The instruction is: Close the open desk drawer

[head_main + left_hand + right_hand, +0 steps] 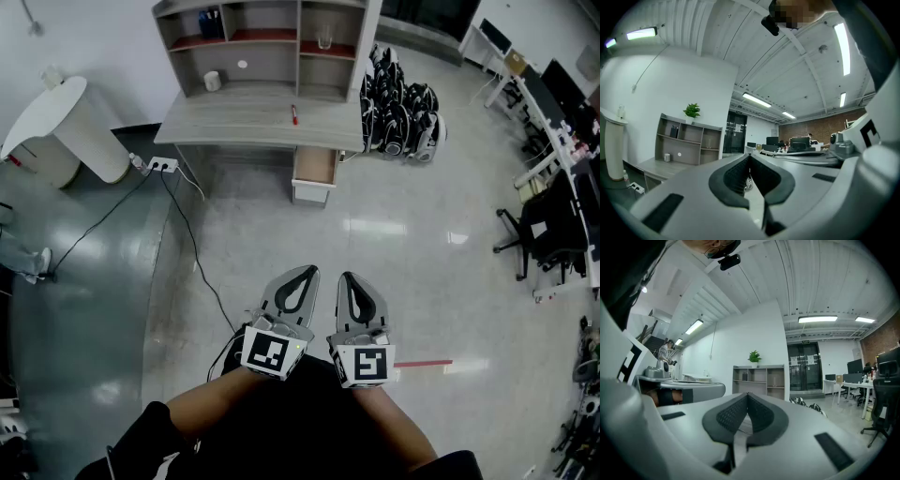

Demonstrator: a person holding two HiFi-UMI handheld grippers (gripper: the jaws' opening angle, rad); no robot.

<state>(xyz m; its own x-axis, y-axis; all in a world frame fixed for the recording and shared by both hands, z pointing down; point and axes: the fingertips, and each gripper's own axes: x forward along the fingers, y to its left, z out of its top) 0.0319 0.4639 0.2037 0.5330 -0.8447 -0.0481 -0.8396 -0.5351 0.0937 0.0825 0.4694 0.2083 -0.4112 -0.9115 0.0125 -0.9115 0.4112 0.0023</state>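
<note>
A grey desk (244,122) with a shelf unit (267,47) on top stands far ahead against the wall. Under its right end an open drawer (314,173) sticks out toward me, its wooden inside showing. My left gripper (302,275) and right gripper (352,279) are held side by side close to my body, well short of the desk, both shut with nothing between the jaws. The shelf unit (689,143) appears at the left in the left gripper view, and the shelf unit (758,379) sits straight ahead in the right gripper view.
A white round table (66,122) stands at the left, with a power strip (162,164) and a black cable (192,253) trailing over the floor. Black backpacks (403,117) lie right of the desk. Office chairs and desks (553,206) line the right side.
</note>
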